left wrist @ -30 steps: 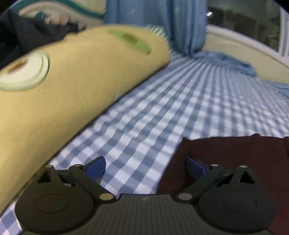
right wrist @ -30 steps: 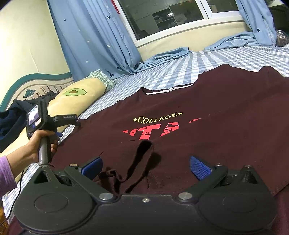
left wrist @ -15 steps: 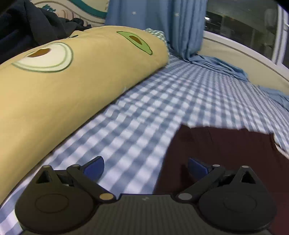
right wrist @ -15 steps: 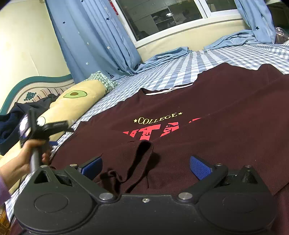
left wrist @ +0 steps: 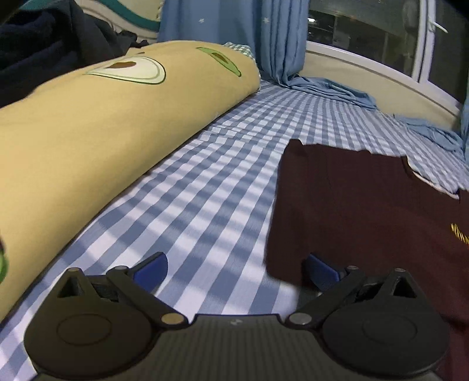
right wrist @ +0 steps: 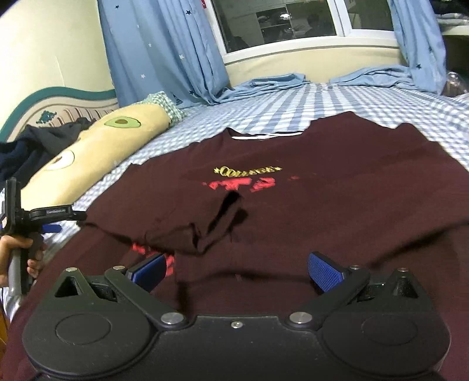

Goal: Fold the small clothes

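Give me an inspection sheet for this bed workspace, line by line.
Surface: blue checked bedsheet.
Job's things: maroon T-shirt spread print-up, its near edge rumpled.
Clutter: avocado pillow; dark clothes by the headboard.
Grippers: left gripper open at the shirt's side edge; right gripper open over the rumpled edge.
Cables: nothing seen.
Surroundings: blue star curtains, window.

The shirt (right wrist: 337, 187) lies spread out in the middle of the bed (right wrist: 366, 102). A long pillow (right wrist: 96, 146) lies along the bed's left edge, beside the shirt. A heap of clothes (right wrist: 35, 146) sits on the pillow at the headboard (right wrist: 52, 105). Curtains (right wrist: 164, 52) hang down onto the bed's far edge.
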### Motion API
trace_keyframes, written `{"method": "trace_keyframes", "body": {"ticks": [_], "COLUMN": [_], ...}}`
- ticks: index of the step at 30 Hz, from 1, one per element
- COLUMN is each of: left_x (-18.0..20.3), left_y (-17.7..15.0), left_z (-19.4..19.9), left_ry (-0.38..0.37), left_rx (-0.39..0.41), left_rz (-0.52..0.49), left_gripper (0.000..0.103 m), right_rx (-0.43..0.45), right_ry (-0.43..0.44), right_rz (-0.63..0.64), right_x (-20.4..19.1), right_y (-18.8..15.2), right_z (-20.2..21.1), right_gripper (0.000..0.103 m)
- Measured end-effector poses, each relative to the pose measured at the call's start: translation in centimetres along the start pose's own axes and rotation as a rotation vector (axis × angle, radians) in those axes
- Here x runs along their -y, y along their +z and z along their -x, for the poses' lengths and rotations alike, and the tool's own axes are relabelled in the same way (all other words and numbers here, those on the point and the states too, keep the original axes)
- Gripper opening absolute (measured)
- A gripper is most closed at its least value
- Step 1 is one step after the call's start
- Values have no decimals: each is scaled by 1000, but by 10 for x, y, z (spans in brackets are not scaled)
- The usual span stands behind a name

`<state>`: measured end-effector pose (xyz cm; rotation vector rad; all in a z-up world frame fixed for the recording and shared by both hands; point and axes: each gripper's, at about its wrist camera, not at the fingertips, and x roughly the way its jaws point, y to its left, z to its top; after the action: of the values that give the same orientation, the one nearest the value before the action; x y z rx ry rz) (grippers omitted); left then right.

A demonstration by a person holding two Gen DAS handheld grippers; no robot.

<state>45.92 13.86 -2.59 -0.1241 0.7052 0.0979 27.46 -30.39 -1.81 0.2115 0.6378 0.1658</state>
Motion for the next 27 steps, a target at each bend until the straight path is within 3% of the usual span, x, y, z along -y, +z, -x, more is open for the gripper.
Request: {"method": "trace_keyframes", "body": {"ticks": [6, 13, 19, 22, 27], "left_x": [1, 9, 33, 43, 51], "left_y": [-19, -48, -86, -105, -137], "left_z": [32, 110, 180, 206, 237], "left_ry": [20, -51, -123, -169, -232], "left_rx": [-7, 67, 132, 146, 162], "left_rz": [-40, -67, -183, -228, -288], "left_gripper": [102, 102, 102, 102, 102], "right_rx": [-6, 50, 138, 144, 161], "right_ry": [-63, -82, -142, -115, -150], "right_rz": [16, 139, 278, 352, 595], "right_x": [8, 1, -23, -40, -77], "right_y": [-29, -69, -104, -118, -161], "right_z": [43, 103, 139, 147, 158], "right_gripper": [103, 103, 103, 103, 103]}}
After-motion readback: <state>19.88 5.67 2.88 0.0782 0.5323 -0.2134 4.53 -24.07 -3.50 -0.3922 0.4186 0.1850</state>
